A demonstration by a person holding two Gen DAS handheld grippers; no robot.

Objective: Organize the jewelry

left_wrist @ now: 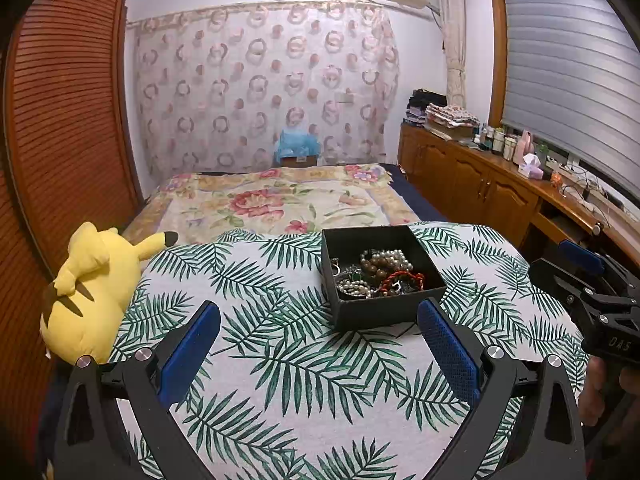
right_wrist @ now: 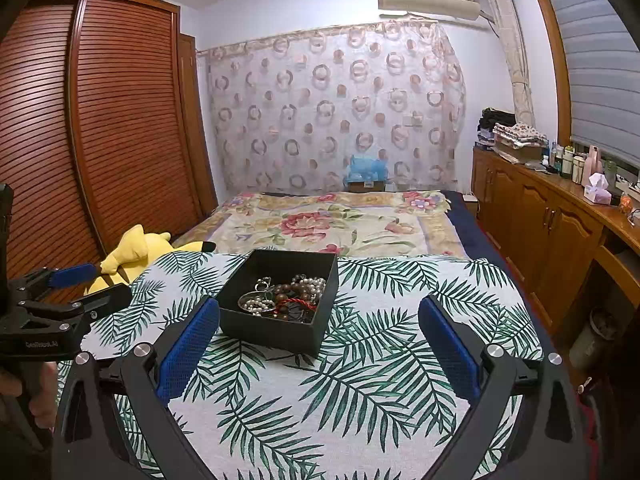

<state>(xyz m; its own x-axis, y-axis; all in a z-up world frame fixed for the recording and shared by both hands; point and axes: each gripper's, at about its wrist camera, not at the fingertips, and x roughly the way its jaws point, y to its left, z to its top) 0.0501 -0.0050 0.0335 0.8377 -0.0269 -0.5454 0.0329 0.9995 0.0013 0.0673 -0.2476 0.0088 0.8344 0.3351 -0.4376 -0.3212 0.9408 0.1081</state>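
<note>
Jewelry (left_wrist: 376, 274), a tangle of beads and pearls, lies in an open black box (left_wrist: 372, 316) on the palm-print cloth (left_wrist: 280, 360). The box sits ahead of both grippers, touched by neither. The left gripper (left_wrist: 320, 344) and right gripper (right_wrist: 320, 344) have their jaws spread wide and empty; the right gripper's left pad looks nearest the box, just beside its corner.

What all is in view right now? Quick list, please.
black box: one, black, open, on the leaf cloth
jewelry: tangled heap, white pearl, brown bead and red strands, inside the box
leaf cloth: one, white with green fronds, under the box
plush toy: one, yellow, left of the cloth
floral blanket: one, cream with pink flowers, on the bed behind
left gripper: blue pads, open, empty
right gripper: blue pads, open, empty
</note>
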